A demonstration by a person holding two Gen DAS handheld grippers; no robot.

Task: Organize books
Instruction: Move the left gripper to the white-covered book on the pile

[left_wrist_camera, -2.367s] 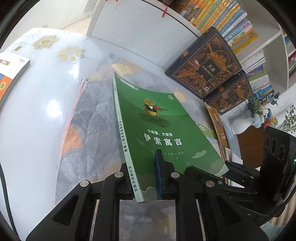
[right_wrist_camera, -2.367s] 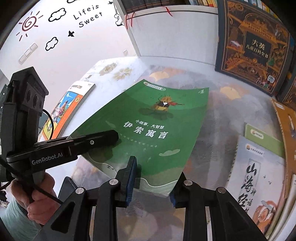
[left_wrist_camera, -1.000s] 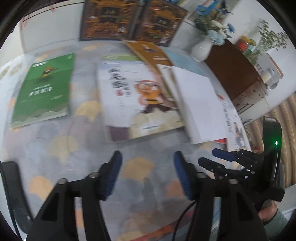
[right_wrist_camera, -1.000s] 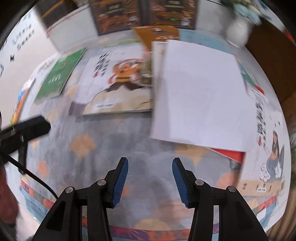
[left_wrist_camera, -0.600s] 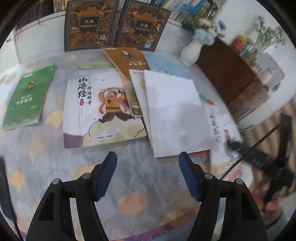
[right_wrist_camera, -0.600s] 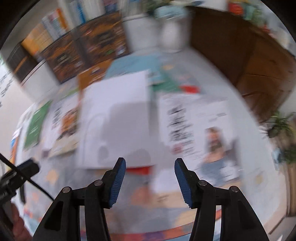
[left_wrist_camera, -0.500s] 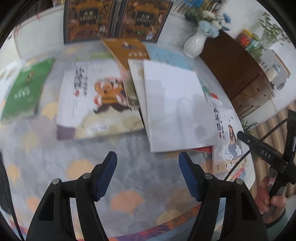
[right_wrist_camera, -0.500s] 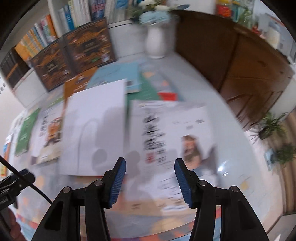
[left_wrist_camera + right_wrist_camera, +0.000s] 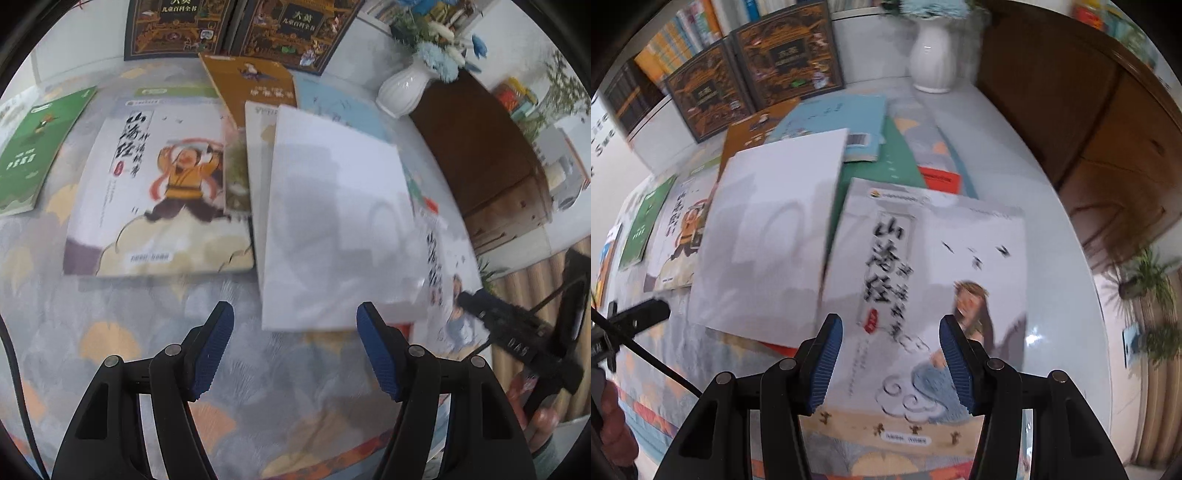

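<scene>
My left gripper (image 9: 295, 350) is open and empty, low over the patterned cloth just before the near edge of a plain white book (image 9: 332, 229). Left of that lies a picture book (image 9: 159, 192) showing a boy in orange. A green book (image 9: 26, 155) lies flat at the far left. My right gripper (image 9: 892, 362) is also open and empty, above a grey-covered book (image 9: 923, 277) with a long-haired figure. The white book (image 9: 768, 240) partly overlaps that one on its left. An orange book (image 9: 251, 85) and a light blue book (image 9: 842, 122) lie further back.
Two dark ornate books (image 9: 177, 26) lean against the shelf at the back. A white vase (image 9: 402, 92) with flowers stands back right, next to a brown wooden cabinet (image 9: 1089, 129). The table's edge curves close to the right of the grey-covered book.
The green book, held between both grippers earlier, now lies flat at the far left. Both grippers have swung right across the table, the right one reaching the grey-covered book.
</scene>
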